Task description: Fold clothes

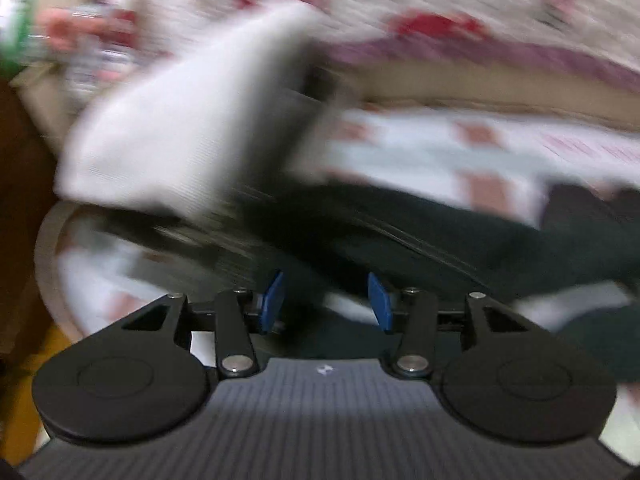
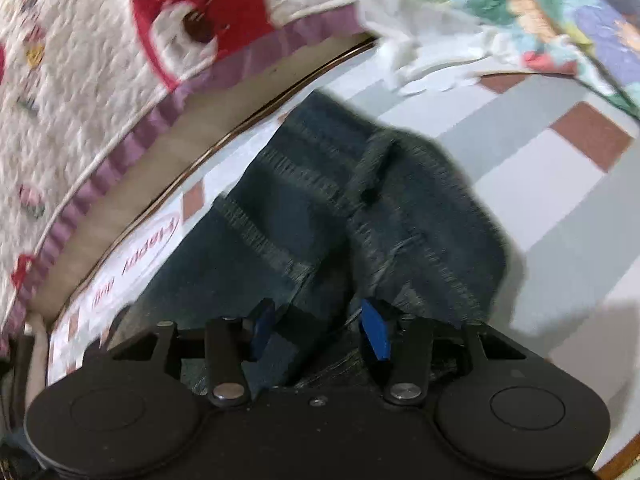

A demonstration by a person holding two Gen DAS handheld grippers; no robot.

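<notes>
Quilted bedspread: one, cream, stitched texture, red bear motif, ruffled purple edging; it hangs behind the table in both views.

Table: one, round with a thin rim, covered in a smooth cloth printed with grey, white and brick-red squares and red script lettering.

Dark denim garment: one, blue-black, coarse weave with pale topstitched seams and hems. It lies bunched on the table, layers overlapping, reaching back under the right tool. In the left wrist view the same dark fabric spreads across the table, heavily blurred.

White cloth item: one, soft, pale, roughly oblong; it sits above the dark fabric at upper left, too blurred to tell more.

Multicoloured textile: one, patchwork of green, orange and blue with a crumpled white border, at the far table edge.

Right tool: two blue pads spread apart, denim lying between and beneath them, not clamped.

Left tool: two blue pads spread apart, nothing gripped, dark fabric just ahead.
</notes>
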